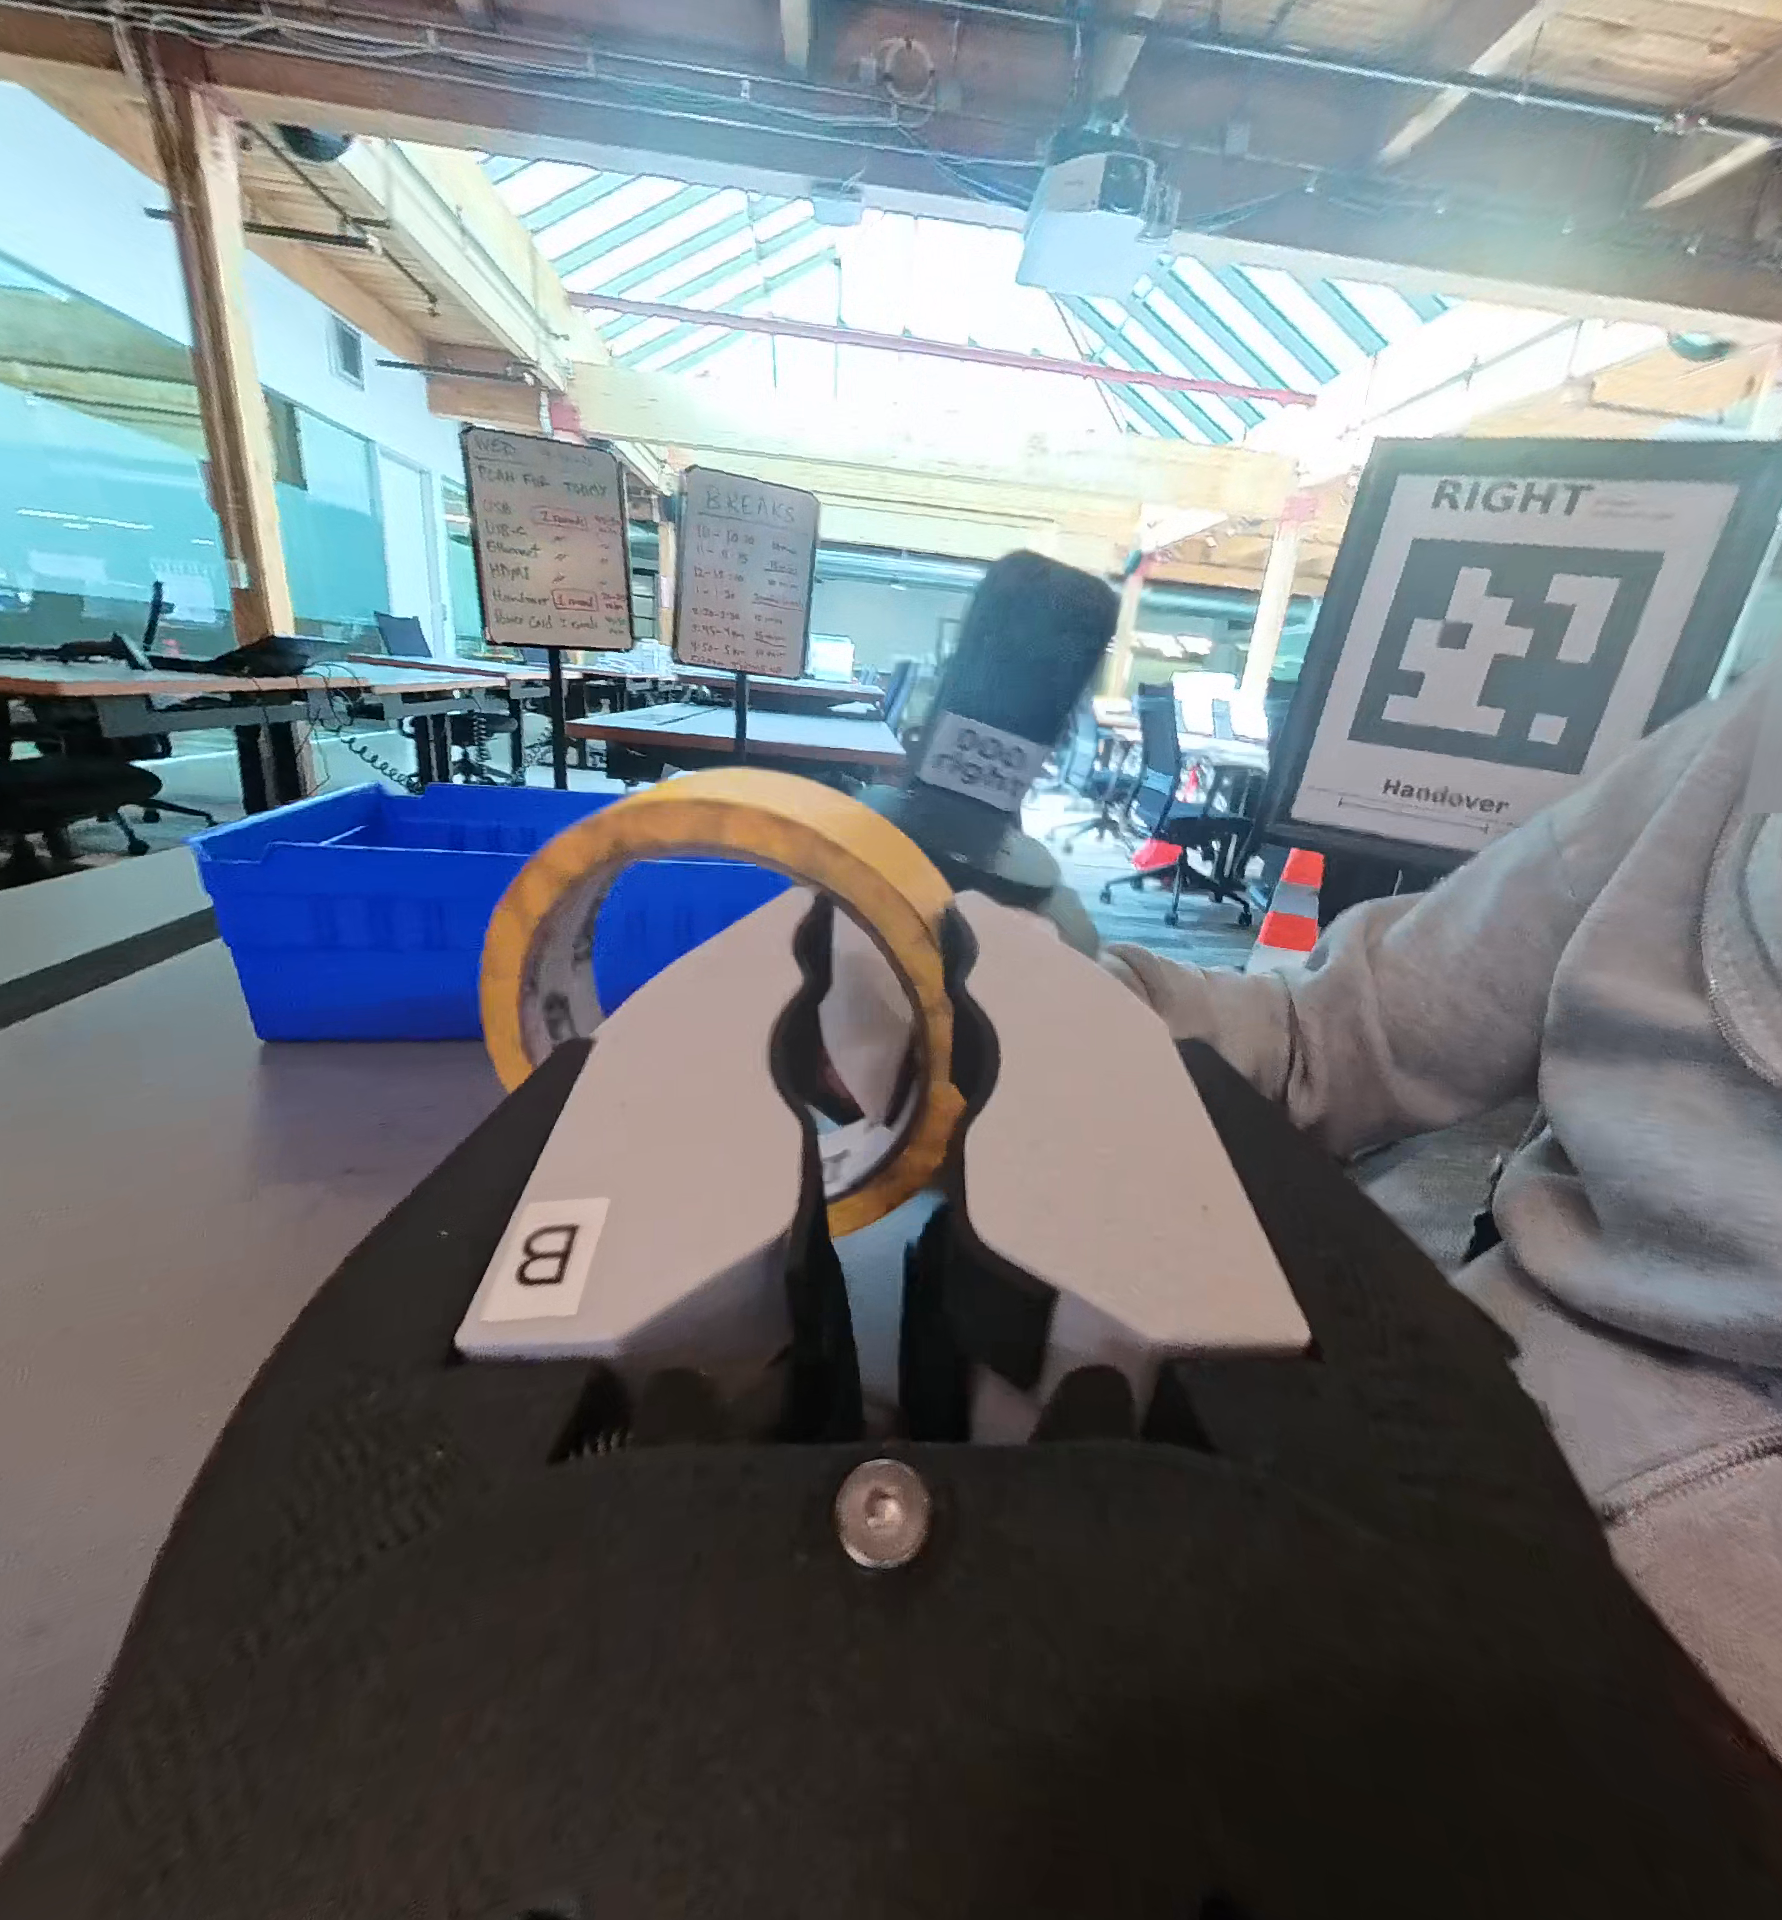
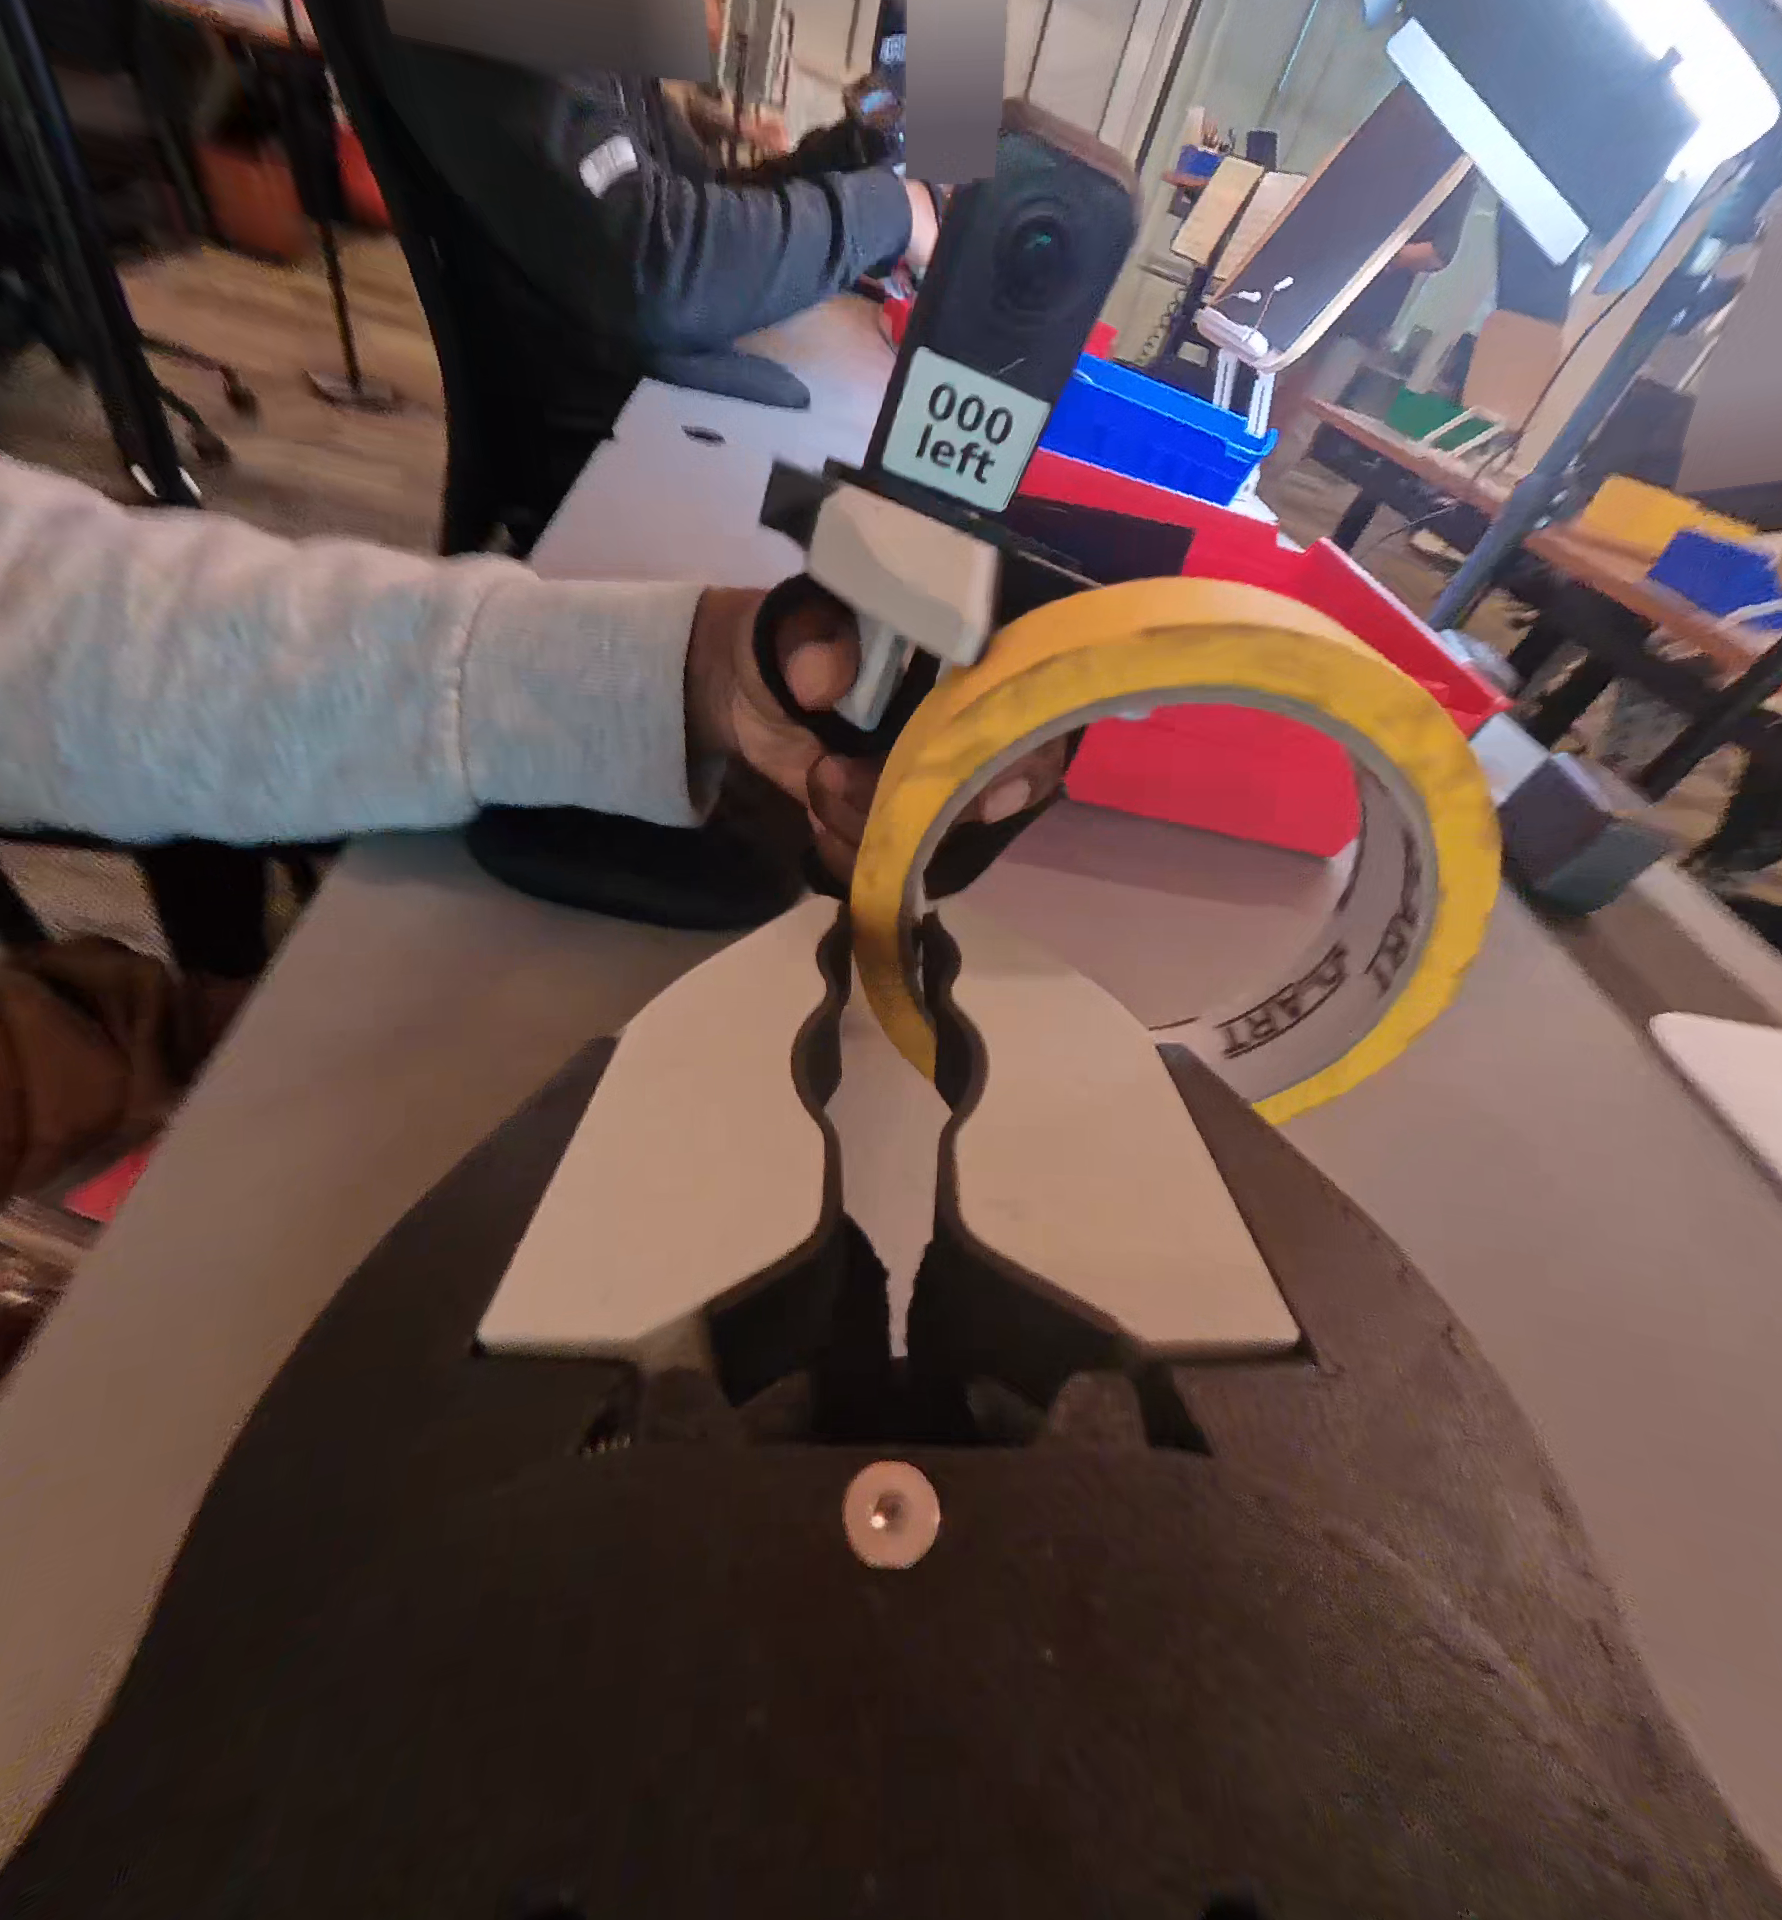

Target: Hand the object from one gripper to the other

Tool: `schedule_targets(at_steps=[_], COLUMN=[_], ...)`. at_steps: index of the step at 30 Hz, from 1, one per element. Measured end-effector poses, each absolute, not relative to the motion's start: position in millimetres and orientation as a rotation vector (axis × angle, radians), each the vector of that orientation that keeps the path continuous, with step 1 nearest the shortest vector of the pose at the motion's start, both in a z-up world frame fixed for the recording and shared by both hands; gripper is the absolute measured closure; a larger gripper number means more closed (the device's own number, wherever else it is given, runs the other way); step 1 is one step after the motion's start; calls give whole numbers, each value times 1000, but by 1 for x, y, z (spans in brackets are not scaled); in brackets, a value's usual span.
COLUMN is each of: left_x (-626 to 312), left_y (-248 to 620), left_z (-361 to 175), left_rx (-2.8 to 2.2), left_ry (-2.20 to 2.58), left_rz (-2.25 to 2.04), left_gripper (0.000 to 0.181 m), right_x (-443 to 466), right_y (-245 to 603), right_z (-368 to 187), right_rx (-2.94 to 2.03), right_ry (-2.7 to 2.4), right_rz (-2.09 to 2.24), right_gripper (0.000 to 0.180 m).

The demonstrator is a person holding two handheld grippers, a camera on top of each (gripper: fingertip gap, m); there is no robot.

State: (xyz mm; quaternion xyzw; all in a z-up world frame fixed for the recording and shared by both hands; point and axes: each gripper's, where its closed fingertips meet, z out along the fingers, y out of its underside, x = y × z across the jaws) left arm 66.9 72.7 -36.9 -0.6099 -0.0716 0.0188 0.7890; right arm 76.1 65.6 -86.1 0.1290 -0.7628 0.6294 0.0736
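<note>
A yellow tape roll (image 1: 721, 821) hangs in the air above the grey table (image 1: 139, 1195), held between both grippers. My left gripper (image 1: 887, 914) has its jaws close around the right side of the ring, and the band touches both pads. My right gripper (image 2: 887, 925) is shut on the left side of the same roll (image 2: 1178, 623). The grippers face each other. The left gripper's handle (image 2: 908, 582) sits in a hand just behind the roll. The right gripper's camera body (image 1: 1022, 665) rises behind the ring.
A blue bin (image 1: 347, 914) stands on the table beyond the roll. A red bin (image 2: 1219, 769) and another blue bin (image 2: 1157, 426) stand behind it in the right wrist view. A person's grey sleeve (image 1: 1489, 987) fills the right. A marker board (image 1: 1510, 644) stands behind. The left gripper's tips are roughly 5 centimeters from the right gripper's.
</note>
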Motion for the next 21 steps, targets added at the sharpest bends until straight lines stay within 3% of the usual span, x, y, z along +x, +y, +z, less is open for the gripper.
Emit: schedule_targets(at_steps=[4,9,12,16,19,21], left_x=[67,63,57,60,67,64], left_y=[83,92,89,76,68,67], left_z=[-56,-78,-75,-45,-29,-30], left_rx=[-1453,-1593,-1565,-1350,-1236,-1237], left_ry=[-100,-104,-182,-231,-212,-233], left_rz=[142,192,148,5,-70,-65], left_gripper=[170,170,164,140,138,146], right_x=[74,53,59,73,76,72], right_y=[72,77,74,75,69,65], right_z=[-62,-56,-61,-55,-65,-78], right_rx=[146,-171,43,388,486,508], right_ry=[-2347,-2367,-2291,-2049,-2012,-2045], right_rz=[2257,2442,2276,2103,1954,1834], right_gripper=[139,161,168,169,169,168])
